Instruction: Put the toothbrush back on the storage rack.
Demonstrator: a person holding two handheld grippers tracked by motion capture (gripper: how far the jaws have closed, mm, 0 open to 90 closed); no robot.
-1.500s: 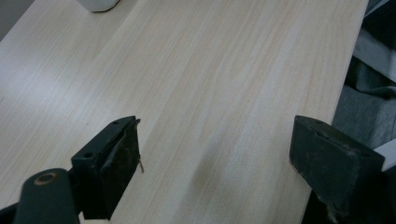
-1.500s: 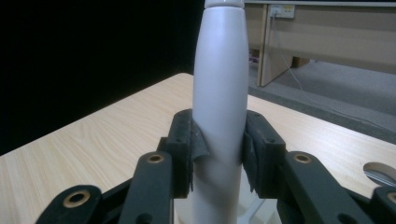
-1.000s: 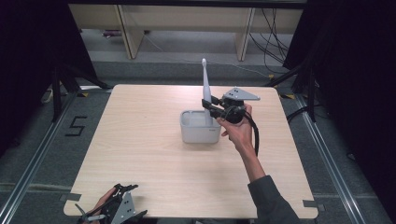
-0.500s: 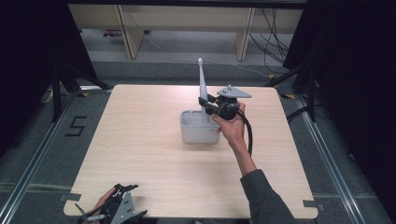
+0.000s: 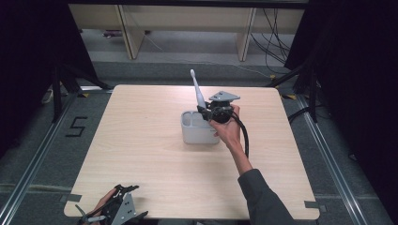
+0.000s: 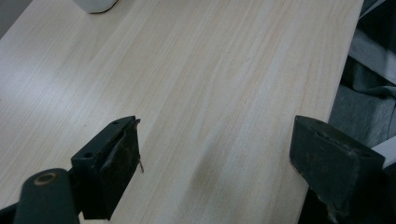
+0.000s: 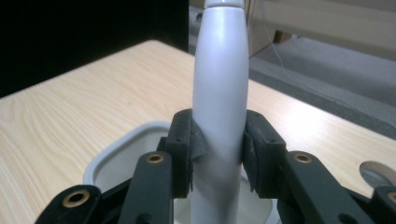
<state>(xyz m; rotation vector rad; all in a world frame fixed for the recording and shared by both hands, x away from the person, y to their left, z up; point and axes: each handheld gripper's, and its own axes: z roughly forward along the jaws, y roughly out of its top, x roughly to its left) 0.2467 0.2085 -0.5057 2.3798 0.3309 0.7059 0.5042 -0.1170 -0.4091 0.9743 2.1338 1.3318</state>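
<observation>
Pale wood runs bare under the left gripper (image 5: 123, 202) at the near edge of the table (image 5: 141, 154), its jaws wide apart and holding nothing. Farther off, the right gripper (image 5: 205, 112) is clamped on a white toothbrush (image 5: 197, 91), upright, its lower end inside the white holder (image 5: 197, 133). Judging by this, the brush looks nearly placed; letting go and backing off seem to remain

bench (image 5: 155, 159): pale wood with fine lengthwise grain
toothbrush (image 5: 197, 91): plain white
holder (image 5: 197, 133): light grey, no pattern
right hand-held gripper (image 5: 206, 112): black jaws, brass-coloured rivets, grey top plate
left hand-held gripper (image 5: 117, 208): black, with grey plate
sleeve (image 5: 265, 201): dark grey
floor (image 5: 42, 154): grey, with a black "5"
</observation>
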